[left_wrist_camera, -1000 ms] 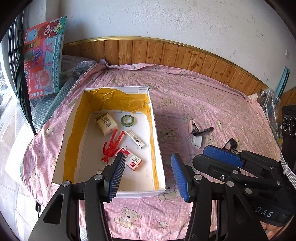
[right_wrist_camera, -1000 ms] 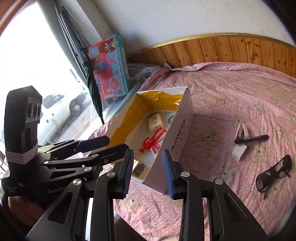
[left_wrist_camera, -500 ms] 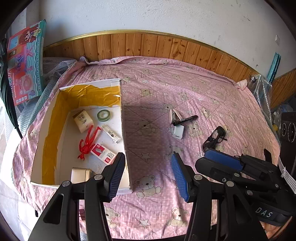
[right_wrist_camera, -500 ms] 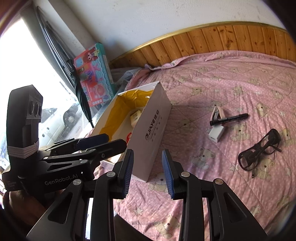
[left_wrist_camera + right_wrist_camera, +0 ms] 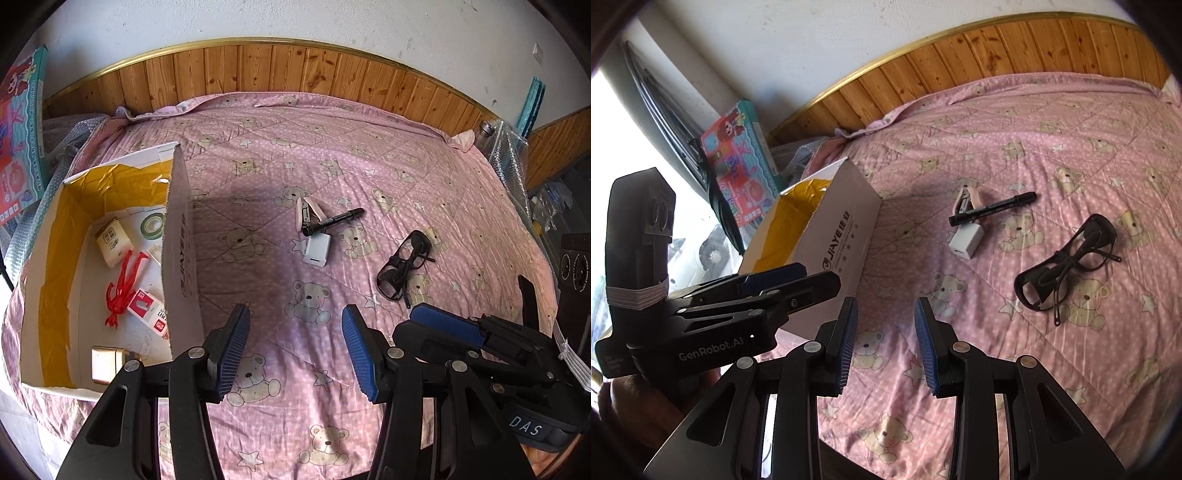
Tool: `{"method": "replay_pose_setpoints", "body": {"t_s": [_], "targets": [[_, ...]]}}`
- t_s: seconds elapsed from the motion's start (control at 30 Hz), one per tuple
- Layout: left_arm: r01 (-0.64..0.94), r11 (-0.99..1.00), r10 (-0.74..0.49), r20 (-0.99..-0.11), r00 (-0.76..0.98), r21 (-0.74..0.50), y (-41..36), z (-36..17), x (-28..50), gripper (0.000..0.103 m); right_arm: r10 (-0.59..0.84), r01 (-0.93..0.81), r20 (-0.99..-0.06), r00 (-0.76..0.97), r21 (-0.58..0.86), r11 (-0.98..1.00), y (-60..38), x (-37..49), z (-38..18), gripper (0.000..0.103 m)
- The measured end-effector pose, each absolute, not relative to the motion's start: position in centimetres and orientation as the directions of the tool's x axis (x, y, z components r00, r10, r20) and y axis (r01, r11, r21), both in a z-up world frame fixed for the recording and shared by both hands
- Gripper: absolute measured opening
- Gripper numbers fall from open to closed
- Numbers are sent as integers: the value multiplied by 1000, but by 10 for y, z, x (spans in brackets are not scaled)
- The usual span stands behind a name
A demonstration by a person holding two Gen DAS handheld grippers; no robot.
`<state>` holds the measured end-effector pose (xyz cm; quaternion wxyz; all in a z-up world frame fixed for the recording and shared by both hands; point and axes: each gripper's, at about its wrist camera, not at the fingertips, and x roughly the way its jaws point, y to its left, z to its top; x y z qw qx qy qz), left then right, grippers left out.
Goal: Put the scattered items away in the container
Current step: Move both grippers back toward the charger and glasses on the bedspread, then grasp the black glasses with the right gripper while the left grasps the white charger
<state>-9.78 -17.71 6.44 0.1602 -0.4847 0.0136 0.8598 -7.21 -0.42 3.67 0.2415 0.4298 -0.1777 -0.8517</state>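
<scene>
A white cardboard box [image 5: 183,236] [image 5: 842,243] with a yellow lining stands at the left of the pink bed. It holds a red figure [image 5: 123,284], a green tape roll [image 5: 151,224] and small packets. Out on the bedspread lie a black marker [image 5: 332,220] [image 5: 993,208], a pink stapler [image 5: 306,214] [image 5: 966,199], a white charger [image 5: 317,248] [image 5: 964,240] and black glasses [image 5: 404,264] [image 5: 1067,262]. My left gripper [image 5: 293,347] hangs open and empty above the bedspread, right of the box. My right gripper [image 5: 884,345] is open too, short of the glasses.
A colourful toy box [image 5: 738,162] leans by the window at the left. Wooden panelling [image 5: 295,70] runs behind the bed. Bubble wrap and a bottle [image 5: 485,129] sit at the far right corner. The other gripper's body [image 5: 480,343] shows at the lower right.
Both grippers have swung right, away from the box and toward the loose items. The box has slid to the left of both views. Both stay open.
</scene>
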Motion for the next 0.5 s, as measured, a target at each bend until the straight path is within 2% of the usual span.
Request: {"method": "replay_pose_setpoints", "body": {"t_s": [0.5], "targets": [[-337,-924,311,-870,-382,-183,-138,22,-147,53,-477,79,-700,-532,520,-850,51,-100,5,34]]}}
